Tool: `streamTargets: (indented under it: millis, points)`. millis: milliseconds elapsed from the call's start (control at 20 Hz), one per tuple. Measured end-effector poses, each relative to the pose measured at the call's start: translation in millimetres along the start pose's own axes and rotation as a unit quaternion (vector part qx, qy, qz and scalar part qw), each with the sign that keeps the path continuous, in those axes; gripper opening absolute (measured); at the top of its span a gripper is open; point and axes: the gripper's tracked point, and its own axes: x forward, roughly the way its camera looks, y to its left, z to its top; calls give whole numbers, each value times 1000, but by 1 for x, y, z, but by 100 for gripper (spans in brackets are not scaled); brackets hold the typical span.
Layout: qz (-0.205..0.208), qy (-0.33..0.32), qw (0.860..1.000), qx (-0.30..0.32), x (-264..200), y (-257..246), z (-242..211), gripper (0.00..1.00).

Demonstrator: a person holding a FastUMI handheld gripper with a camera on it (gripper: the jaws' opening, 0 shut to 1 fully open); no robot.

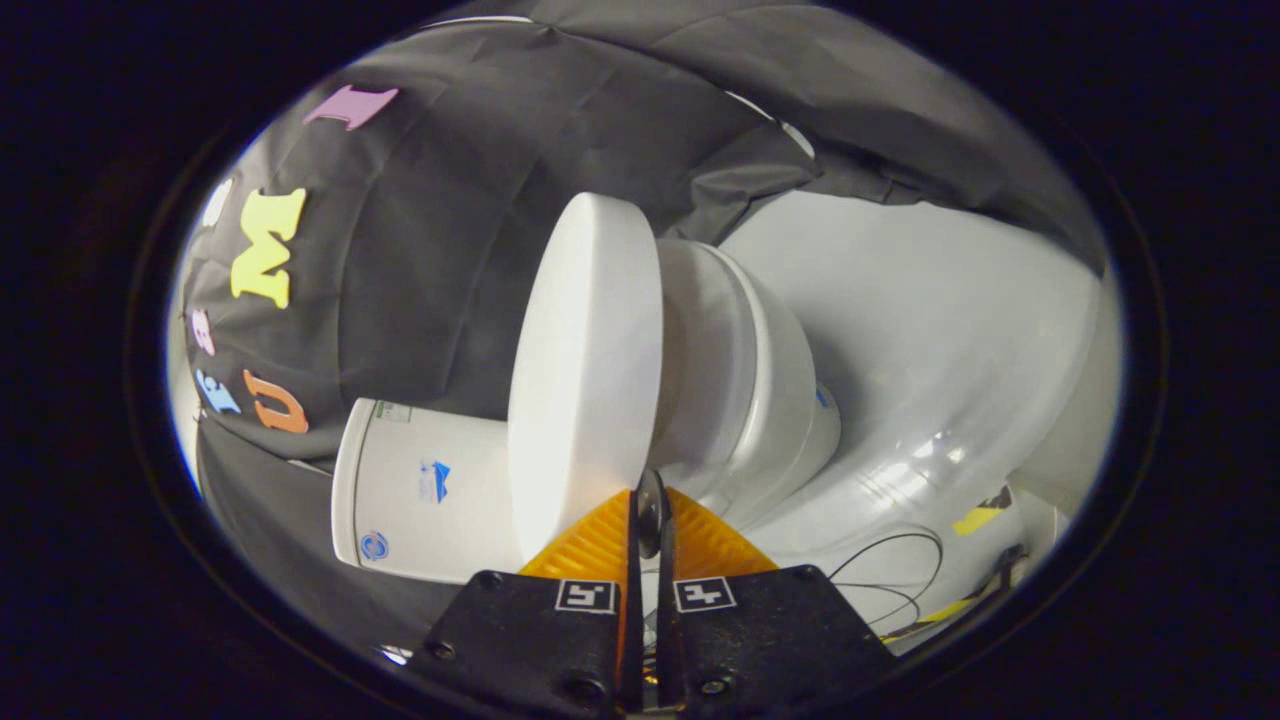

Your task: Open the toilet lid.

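The view is rolled sideways. A white toilet stands ahead, its thick round lid [585, 370] swung up off the seat and bowl [770, 400], with a wide wedge of gap between them. The lid leans toward the white tank [420, 490] behind it. My gripper [650, 505] sits at the lid's free rim, fingers pressed close together on a thin grey tab that sticks out from that rim. The fingers hide the bit of rim they hold.
Black cloth hangs behind the tank and around the toilet. A glossy white floor [950, 330] spreads out beyond the bowl. Thin black cables [890, 570] and strips of yellow tape [978, 518] lie on it near the fingers.
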Motion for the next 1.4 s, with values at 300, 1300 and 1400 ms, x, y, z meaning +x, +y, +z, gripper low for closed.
streamTargets:
  millis: [300,1300,1400]
  points:
    - [-2,-10,1000,-28,-6,11,0,8]
    - [-57,-62,982,-170,-36,91,-3,8]
    - [-59,-66,979,-182,-38,99,-5,8]
